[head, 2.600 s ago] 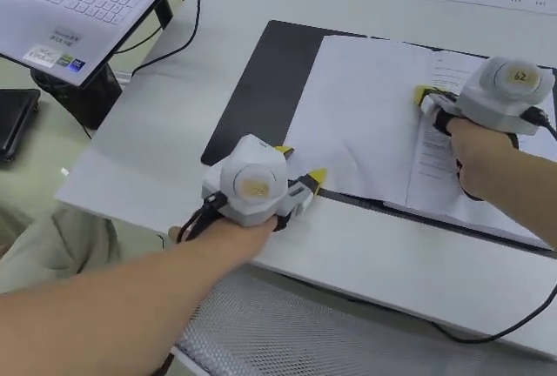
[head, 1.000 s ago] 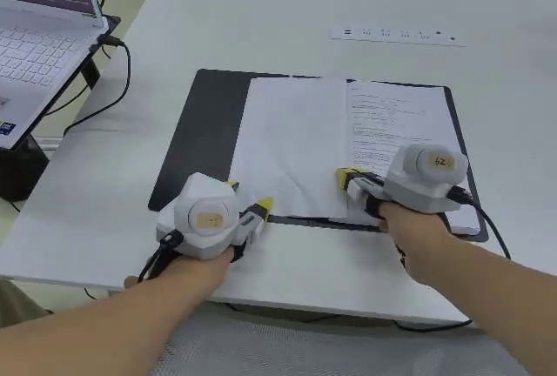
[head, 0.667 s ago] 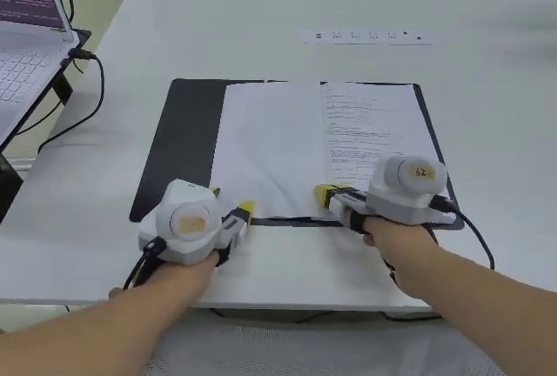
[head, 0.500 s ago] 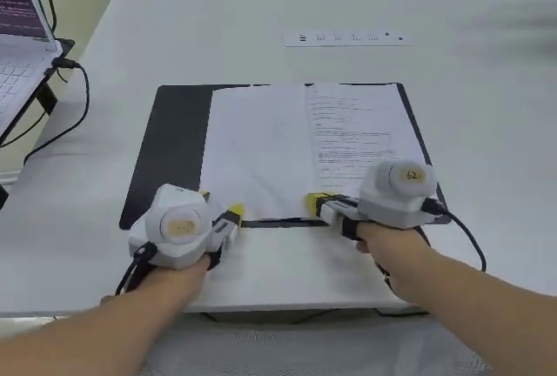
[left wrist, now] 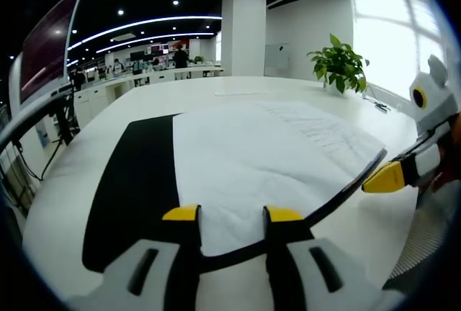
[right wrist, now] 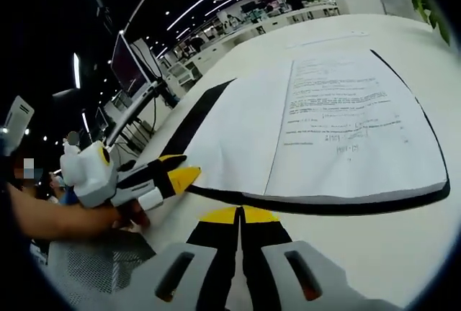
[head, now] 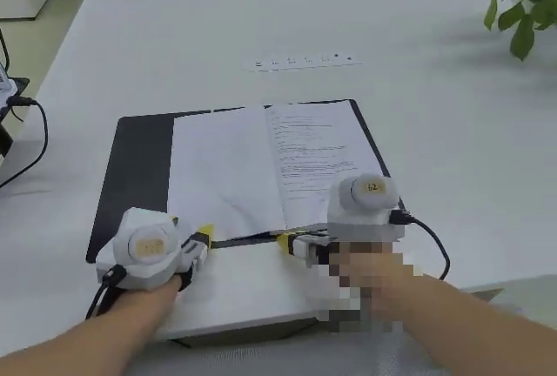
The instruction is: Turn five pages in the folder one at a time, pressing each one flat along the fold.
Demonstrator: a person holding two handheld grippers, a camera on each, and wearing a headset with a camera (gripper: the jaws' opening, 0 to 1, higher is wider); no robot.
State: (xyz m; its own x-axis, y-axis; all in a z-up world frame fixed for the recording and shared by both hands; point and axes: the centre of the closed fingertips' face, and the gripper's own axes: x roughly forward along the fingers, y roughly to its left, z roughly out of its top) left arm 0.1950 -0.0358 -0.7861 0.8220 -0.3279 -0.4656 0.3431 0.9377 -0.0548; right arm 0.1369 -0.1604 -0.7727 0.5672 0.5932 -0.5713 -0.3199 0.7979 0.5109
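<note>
Two sets of tongs sat at the folder's near edge. The left tongs (left wrist: 232,214) stood moderately apart with nothing gripped, tips over the blank sheet's lower margin; whether they touched it, I couldn't tell. The right tongs (right wrist: 238,216) were pressed together, empty, just short of the black rim. The folder (head: 139,167) lay open and flat on the white table (head: 435,115), with the blank sheet (head: 222,167) left of the fold (head: 272,167) and the printed sheet (head: 318,154) to its right.

Those sheets looked thin, light and floppy, quick to crease, and the blank one already showed wrinkles near its bottom. Smooth paper seemed slippery for hard yellow tips, so the printed sheet's free lower corner, far from the fold, looked the place to pinch. The cover (left wrist: 137,181) seemed stiff, matte and likely to stay put. A power strip (head: 300,61) lay beyond.
</note>
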